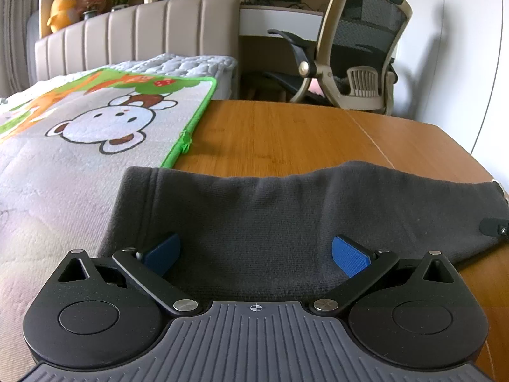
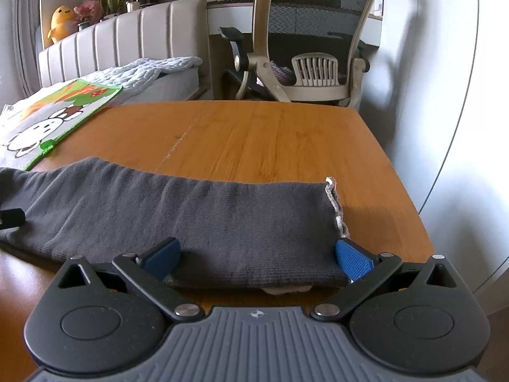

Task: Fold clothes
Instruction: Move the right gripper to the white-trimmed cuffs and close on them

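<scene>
A dark grey garment (image 1: 270, 213) lies folded into a long band across the wooden table (image 1: 286, 130); it also shows in the right wrist view (image 2: 191, 216). My left gripper (image 1: 256, 256) is open, its blue pads low over the garment's left part. My right gripper (image 2: 257, 259) is open, its pads straddling the garment's near right corner, where a pale lining (image 2: 286, 289) peeks out underneath. A white stitched edge (image 2: 334, 203) runs down the garment's right end. The right gripper's tip shows at the right edge of the left wrist view (image 1: 494, 227).
A cartoon monkey mat (image 1: 95, 121) covers the table's left side, partly under the garment. Behind the table stand a mesh office chair (image 2: 311, 41), a bed with a padded headboard (image 1: 143, 35) and a white wall (image 2: 445, 95) close on the right.
</scene>
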